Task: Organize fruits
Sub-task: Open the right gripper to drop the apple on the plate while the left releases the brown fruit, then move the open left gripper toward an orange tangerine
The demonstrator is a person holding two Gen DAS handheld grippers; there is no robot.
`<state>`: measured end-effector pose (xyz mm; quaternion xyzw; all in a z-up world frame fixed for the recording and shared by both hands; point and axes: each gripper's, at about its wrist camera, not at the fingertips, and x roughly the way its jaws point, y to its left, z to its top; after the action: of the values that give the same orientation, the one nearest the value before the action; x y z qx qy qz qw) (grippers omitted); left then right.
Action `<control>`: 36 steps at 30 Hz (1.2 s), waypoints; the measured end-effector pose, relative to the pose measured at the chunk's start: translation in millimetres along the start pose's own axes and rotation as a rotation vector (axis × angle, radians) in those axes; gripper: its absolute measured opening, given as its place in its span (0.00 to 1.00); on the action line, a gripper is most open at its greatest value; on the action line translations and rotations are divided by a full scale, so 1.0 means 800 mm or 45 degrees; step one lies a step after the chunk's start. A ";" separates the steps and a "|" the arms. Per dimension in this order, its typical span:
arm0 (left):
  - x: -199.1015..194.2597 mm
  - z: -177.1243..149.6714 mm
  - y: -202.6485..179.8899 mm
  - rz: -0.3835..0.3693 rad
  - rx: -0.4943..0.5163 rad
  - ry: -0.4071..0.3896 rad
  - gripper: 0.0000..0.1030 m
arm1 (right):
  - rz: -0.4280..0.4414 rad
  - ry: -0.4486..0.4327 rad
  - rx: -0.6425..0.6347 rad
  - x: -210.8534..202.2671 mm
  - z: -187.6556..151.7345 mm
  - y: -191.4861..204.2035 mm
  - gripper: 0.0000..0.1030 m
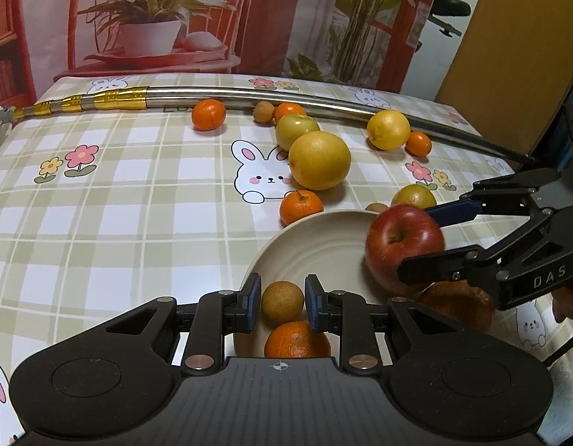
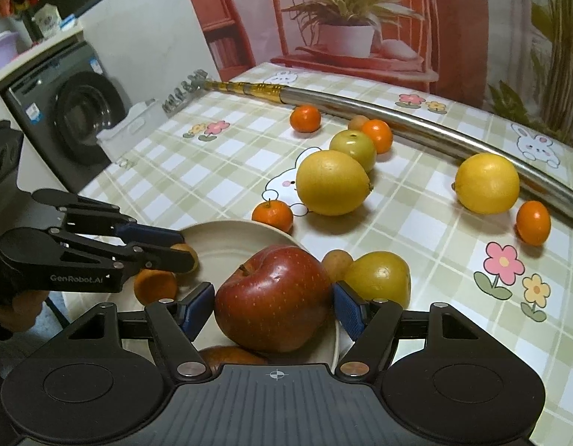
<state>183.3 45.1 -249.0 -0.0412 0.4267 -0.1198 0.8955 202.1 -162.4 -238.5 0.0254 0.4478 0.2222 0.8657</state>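
Counter (image 1: 100,223) under a checked cloth printed with rabbits and flowers. A long steel pole (image 1: 286,98) with gold bands lies across its far side. A washing machine (image 2: 74,119) stands off the counter's end.

Cream plate (image 1: 316,245) near the front edge. Right claw (image 2: 273,303), marked "DAS" in the left wrist view, has its blue pads against both sides of a red apple (image 2: 275,297), held over the plate's rim. Left claw (image 1: 282,303), marked "GenRobot.AI" in the right wrist view, is nearly closed around a small tan fruit (image 1: 282,301); contact not clear. A mandarin (image 1: 297,340) lies on the plate just below it.

Loose on the cloth, crowding the plate's far side: a big yellow citrus (image 1: 319,160), a second yellow one (image 1: 388,129) against the pole, a greenish fruit (image 1: 297,130), several mandarins (image 1: 208,114).
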 end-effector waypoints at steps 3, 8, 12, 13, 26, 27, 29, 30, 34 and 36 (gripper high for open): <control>-0.002 0.001 0.003 -0.011 -0.014 -0.009 0.26 | -0.026 0.006 -0.021 0.001 0.001 0.006 0.63; -0.009 0.006 0.008 -0.026 -0.047 -0.026 0.26 | -0.056 0.004 -0.065 -0.002 0.003 0.013 0.63; -0.014 0.017 0.016 -0.064 -0.105 -0.033 0.26 | -0.075 -0.046 -0.074 -0.015 0.006 0.013 0.63; -0.014 0.021 0.018 -0.072 -0.119 -0.034 0.26 | -0.080 -0.062 -0.071 -0.019 0.007 0.012 0.63; 0.010 0.069 0.024 -0.113 -0.214 0.009 0.26 | -0.346 -0.335 0.100 -0.071 0.011 -0.041 0.59; 0.015 0.071 0.025 -0.114 -0.222 0.017 0.26 | -0.371 -0.353 0.119 -0.073 0.010 -0.047 0.59; 0.025 0.075 0.026 -0.116 -0.245 0.037 0.26 | -0.411 -0.382 0.150 -0.078 0.007 -0.058 0.59; 0.029 0.077 0.026 -0.118 -0.258 0.049 0.26 | -0.426 -0.394 0.166 -0.079 0.005 -0.063 0.59; 0.053 0.086 0.030 -0.119 -0.319 0.104 0.26 | -0.466 -0.423 0.230 -0.081 -0.003 -0.081 0.59; 0.064 0.089 0.032 -0.117 -0.353 0.129 0.26 | -0.481 -0.430 0.258 -0.082 -0.008 -0.089 0.59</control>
<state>273.8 55.3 -247.3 -0.1779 0.4815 -0.1026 0.8520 190.1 -254.5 -210.0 0.0644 0.3138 0.0033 0.9473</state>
